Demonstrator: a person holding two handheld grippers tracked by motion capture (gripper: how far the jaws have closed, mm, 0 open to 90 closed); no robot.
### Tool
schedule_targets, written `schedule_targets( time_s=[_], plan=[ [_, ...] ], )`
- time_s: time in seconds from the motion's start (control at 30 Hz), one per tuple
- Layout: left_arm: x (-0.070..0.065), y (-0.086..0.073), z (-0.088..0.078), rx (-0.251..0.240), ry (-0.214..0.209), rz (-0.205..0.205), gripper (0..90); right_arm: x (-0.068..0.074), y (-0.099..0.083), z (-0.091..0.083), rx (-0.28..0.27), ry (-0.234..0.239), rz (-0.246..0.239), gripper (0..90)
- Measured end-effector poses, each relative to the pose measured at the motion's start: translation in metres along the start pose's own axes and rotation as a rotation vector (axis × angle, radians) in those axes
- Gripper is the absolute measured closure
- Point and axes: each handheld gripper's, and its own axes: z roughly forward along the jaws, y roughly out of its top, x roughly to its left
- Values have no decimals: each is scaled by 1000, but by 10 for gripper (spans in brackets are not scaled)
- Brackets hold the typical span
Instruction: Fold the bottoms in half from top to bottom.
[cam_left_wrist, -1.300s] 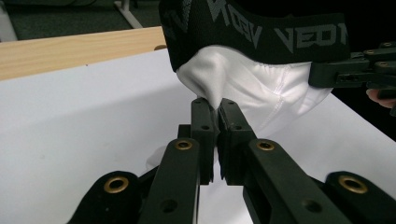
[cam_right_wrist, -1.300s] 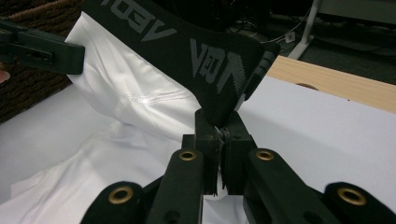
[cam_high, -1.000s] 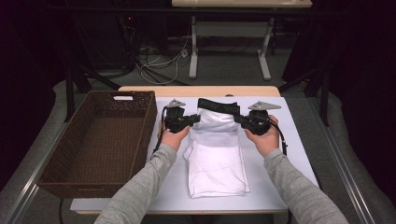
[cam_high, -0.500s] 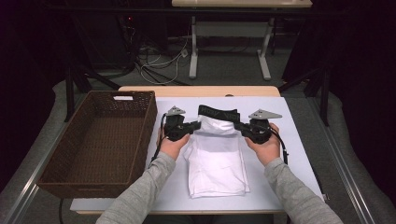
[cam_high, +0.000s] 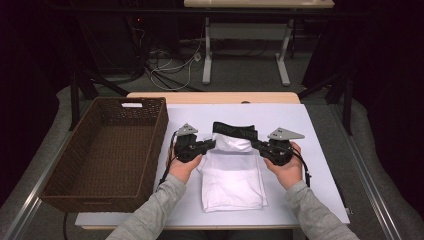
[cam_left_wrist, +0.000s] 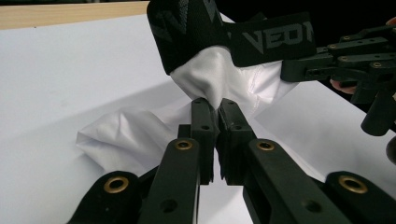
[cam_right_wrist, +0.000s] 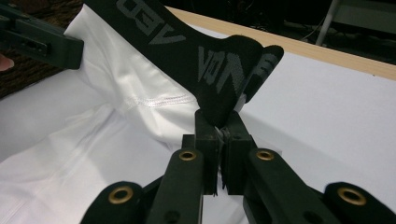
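White table (cam_high: 320, 150), wicker basket (cam_high: 100, 155), dark room

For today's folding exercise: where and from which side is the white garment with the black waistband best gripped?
Grip the white garment at its two upper corners beside the black waistband, one from each side, as the left gripper and right gripper do; that stiffer edge lifts evenly.

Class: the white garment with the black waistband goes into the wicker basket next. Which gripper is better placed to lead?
Left, probably. The left gripper is nearer the wicker basket; the right gripper clamps the garment's far side.
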Motion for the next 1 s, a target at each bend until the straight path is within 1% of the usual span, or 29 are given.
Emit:
schedule_targets(
  time_s=[0.03,0.07,0.1,0.13,0.2,0.23,0.3,0.4,0.43,0.47,0.53,0.57,0.6,0.67,0.7,0.73,0.77,0.8,0.83,0.9,0.93,1.0],
  plan=[
    [0,-2,-1,12,-5,-2,866,1,-2,-1,-6,1,-14,875],
    [-2,-6,-2,5,-7,-5,866,3,-3,-3,-5,5,-10,875],
    [-2,-7,-3,11,-8,0,866,5,-6,-4,-13,10,-8,874],
    [-2,-10,-3,7,-9,-3,866,6,-7,-5,-8,11,-11,874],
    [-3,-15,-6,12,-16,-7,866,9,-11,-7,-21,14,-11,874],
    [-4,-16,-6,7,-16,-7,866,11,-13,-9,-21,20,-10,874],
    [-5,-20,-7,13,-21,-7,866,14,-16,-11,-10,11,-30,873],
    [-5,-26,-8,18,-20,-6,866,16,-22,-12,-13,14,-45,873],
    [-6,-28,-7,13,-22,-11,866,16,-24,-12,-12,16,-40,873],
    [-6,-29,-8,21,-23,-6,866,17,-26,-11,-17,18,-31,873],
    [-7,-32,-8,18,-18,-1,866,18,-28,-12,-10,21,-34,873],
    [-7,-34,-8,24,-18,-2,866,19,-30,-11,-16,21,-39,873],
    [-6,-35,-8,29,-21,-1,866,19,-31,-11,-10,25,-43,873],
    [-6,-38,-6,37,-22,4,865,19,-34,-9,-13,23,-39,873],
    [-6,-38,-6,37,-22,4,865,19,-35,-9,-2,23,-38,873],
    [-5,-41,-4,40,-19,-4,865,19,-36,-9,1,27,-33,873],
    [-5,-41,-4,47,-20,-4,865,18,-37,-8,2,25,-37,873],
    [-5,-43,-2,43,-19,-8,865,18,-38,-7,4,29,-29,873],
    [-4,-44,-2,47,-16,-13,865,18,-40,-7,11,32,-32,873],
    [-3,-47,0,58,-16,-16,864,18,-43,-5,20,30,-21,873],
    [-3,-48,0,62,-15,-12,864,16,-44,-4,23,34,-30,873],
    [-3,-51,2,71,-19,-13,864,17,-47,-2,27,33,-24,873]
  ],
)
